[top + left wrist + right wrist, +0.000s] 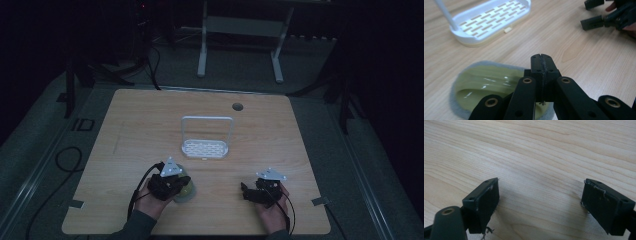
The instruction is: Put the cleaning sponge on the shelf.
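Two hand-held grippers over a light wooden table.
Left gripper jaws pressed together, empty, above the yellow-green, grey-backed oval sponge; right gripper jaws wide apart, empty; white slotted rack beyond.

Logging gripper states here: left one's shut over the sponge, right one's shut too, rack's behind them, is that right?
Not quite. The right gripper is open: the right gripper view shows its jaws wide apart over bare table. The left gripper is shut over the sponge, with the rack behind.
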The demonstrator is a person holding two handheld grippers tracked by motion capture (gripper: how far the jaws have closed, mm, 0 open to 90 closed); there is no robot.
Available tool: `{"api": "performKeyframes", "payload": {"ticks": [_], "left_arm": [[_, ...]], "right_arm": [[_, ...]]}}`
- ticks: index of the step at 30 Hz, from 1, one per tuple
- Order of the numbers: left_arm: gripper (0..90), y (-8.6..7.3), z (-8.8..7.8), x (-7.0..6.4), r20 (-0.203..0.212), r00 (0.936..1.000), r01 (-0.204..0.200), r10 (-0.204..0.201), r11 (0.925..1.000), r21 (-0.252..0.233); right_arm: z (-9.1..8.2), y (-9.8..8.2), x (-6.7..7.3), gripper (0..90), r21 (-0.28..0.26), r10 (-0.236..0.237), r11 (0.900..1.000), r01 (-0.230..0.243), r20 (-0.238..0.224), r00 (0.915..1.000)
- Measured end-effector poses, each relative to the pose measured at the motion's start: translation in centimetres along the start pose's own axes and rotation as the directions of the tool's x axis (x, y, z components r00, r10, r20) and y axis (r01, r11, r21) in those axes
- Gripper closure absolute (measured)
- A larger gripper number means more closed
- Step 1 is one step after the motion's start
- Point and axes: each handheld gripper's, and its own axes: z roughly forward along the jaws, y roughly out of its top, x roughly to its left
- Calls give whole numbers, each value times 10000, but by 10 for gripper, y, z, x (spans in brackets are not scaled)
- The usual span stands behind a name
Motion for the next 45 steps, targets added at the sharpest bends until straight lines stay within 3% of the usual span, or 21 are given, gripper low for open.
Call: {"api": "performKeyframes", "payload": {"ticks": [4, 11, 18, 30, 35, 40, 45], "left_arm": [[898, -2, 6, -6, 132, 9998, -184, 181, 9995, 261], [898, -6, 12, -7, 175, 9997, -151, 143, 9986, 508], [898, -15, 5, -5, 94, 9999, -119, 112, 9972, 744], [898, -32, -19, 13, -622, 9978, 292, -226, 9937, 1077], [897, -35, -23, 22, -1019, 9932, 665, -557, 9922, 1057], [896, -34, -25, 37, -1404, 9848, 1164, -1027, 9889, 928], [860, -29, -25, 42, -1382, 9848, 1178, -1049, 9891, 886]], "right_arm": [[0, 0, 0, 143, 1, 0, 10000, 0, 0, 10000], [0, 0, 0, 143, -1, -2, 10000, 2, 1, 10000], [0, 0, 0, 143, 0, 1, 10000, -1, 1, 10000], [0, 0, 0, 143, -1, 0, 10000, 0, 1, 10000], [0, 0, 0, 143, -1, 0, 10000, 0, -1, 10000], [0, 0, 0, 143, -3, 4, 10000, -4, 3, 10000], [0, 0, 0, 143, 0, -3, 10000, 3, 2, 10000]]}}
